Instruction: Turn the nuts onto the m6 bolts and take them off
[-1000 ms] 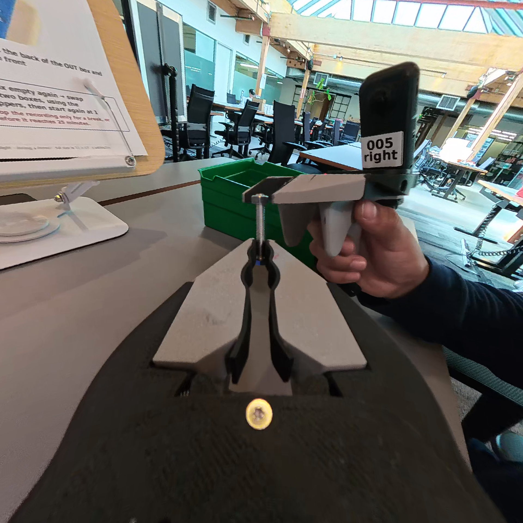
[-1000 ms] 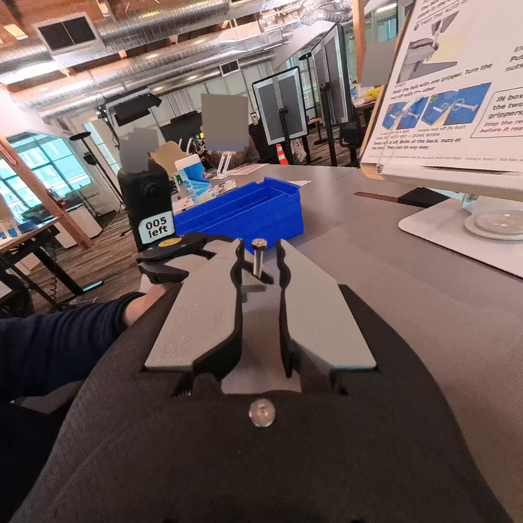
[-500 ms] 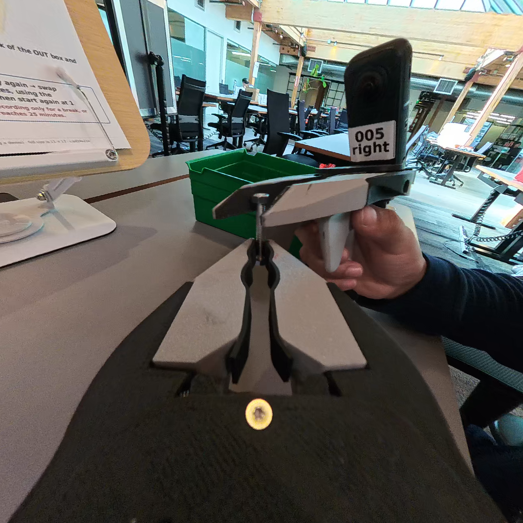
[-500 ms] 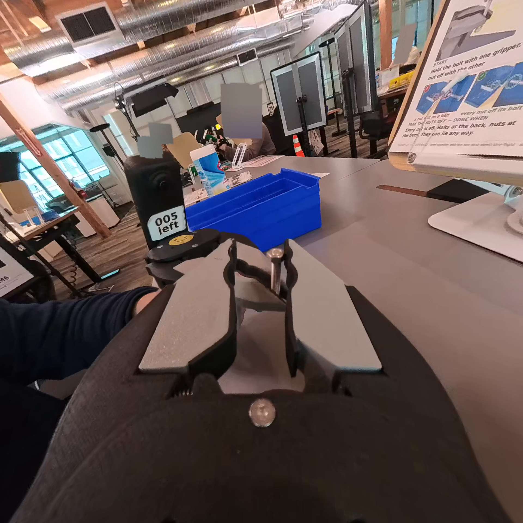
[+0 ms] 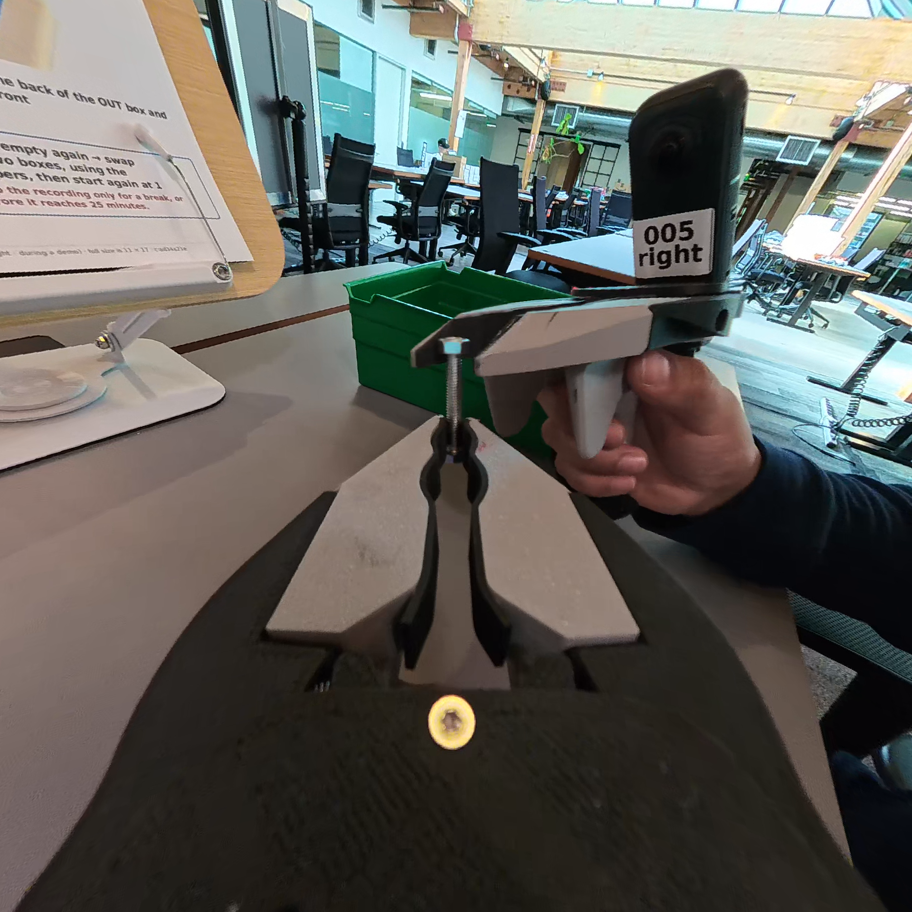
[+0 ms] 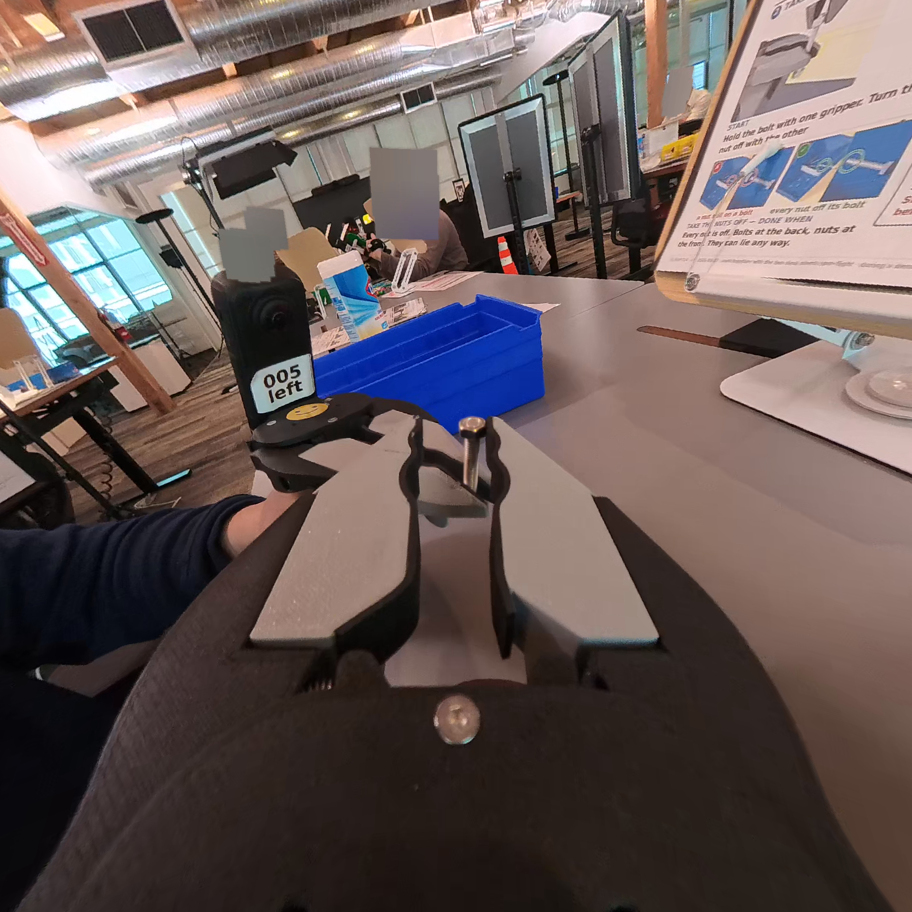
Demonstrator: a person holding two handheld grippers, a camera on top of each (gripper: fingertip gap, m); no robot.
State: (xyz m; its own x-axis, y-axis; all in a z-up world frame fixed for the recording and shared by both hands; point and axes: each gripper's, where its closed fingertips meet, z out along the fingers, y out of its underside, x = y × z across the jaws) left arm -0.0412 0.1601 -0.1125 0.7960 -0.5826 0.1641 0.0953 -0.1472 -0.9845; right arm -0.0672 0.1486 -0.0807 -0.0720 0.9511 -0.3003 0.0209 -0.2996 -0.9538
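Observation:
A silver M6 bolt [image 5: 452,390] stands upright above the grey table [image 5: 148,518], its hex head on top. My left gripper [image 5: 451,444] is shut on the bolt's lower threaded end. A small bluish piece shows at the grip; I cannot tell if it is a nut. My right gripper [image 5: 449,360] comes in from the right at head height, a person's hand [image 5: 681,444] on its handle. In the right wrist view the right gripper [image 6: 454,434] is open, the bolt [image 6: 471,454] standing between its jaws, close against the right finger [image 6: 543,543]. The left gripper's tip [image 6: 449,501] shows below.
A green bin [image 5: 395,316] stands behind the bolt in the left wrist view. A blue bin [image 6: 444,365] stands behind it in the right wrist view. An instruction board on a white stand [image 5: 123,375] is at the table's far side; it also shows in the right wrist view [image 6: 814,385]. Left and right tips are no more than a few centimetres apart.
The right gripper stayed open and swung around the bolt head, so the bolt went from mid-gap to against its right finger. The left gripper kept its hold on the upright bolt.

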